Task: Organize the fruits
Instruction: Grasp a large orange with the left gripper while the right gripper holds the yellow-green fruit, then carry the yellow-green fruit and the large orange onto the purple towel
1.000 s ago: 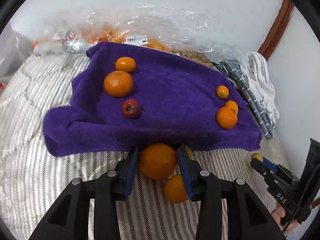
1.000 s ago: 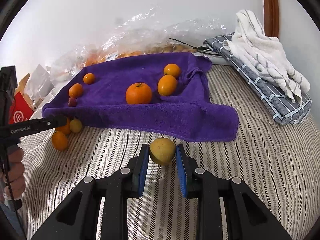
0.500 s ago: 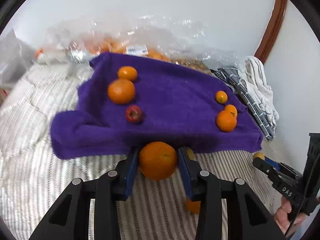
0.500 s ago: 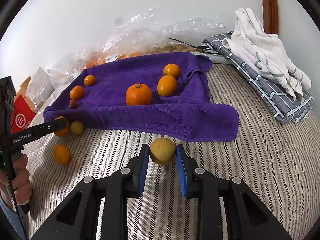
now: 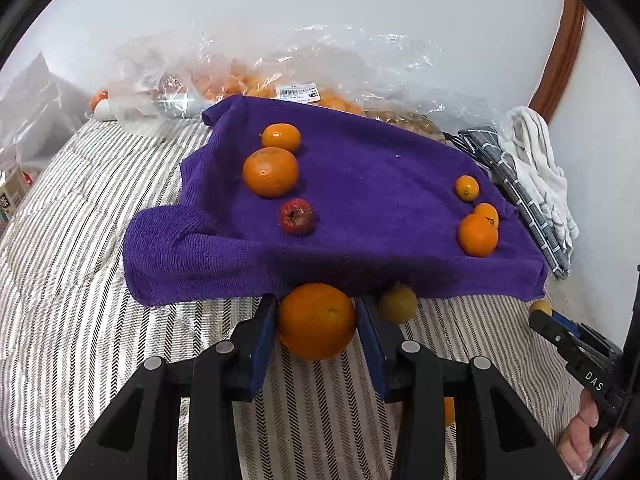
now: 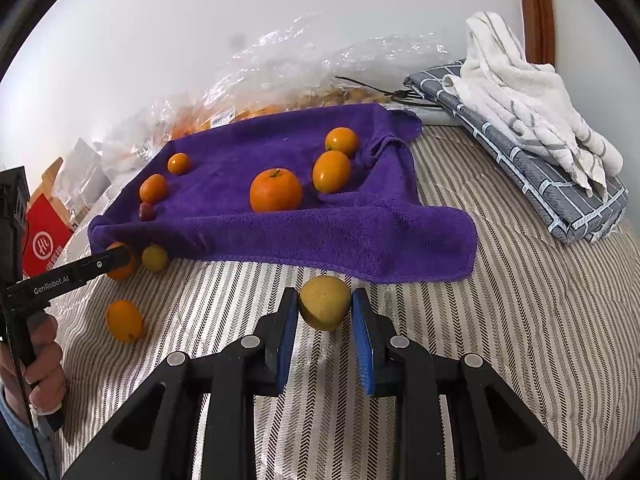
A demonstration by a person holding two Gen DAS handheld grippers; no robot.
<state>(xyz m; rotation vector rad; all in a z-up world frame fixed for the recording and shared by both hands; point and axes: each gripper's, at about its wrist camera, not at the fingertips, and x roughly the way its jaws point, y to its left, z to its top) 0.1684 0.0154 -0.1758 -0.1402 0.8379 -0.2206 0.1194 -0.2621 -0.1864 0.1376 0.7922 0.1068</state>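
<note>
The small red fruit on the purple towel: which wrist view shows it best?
The left wrist view: the red fruit sits near the frame's centre, unobstructed, on the purple towel. In the right wrist view it is small, far off and dim near the towel's left edge.

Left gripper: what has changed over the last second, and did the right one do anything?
The left gripper lifted its orange off the striped bedding toward the purple towel, leaving the small orange behind. The right gripper stayed put, clamped on the yellow fruit. Fruits on the towel unchanged.
</note>
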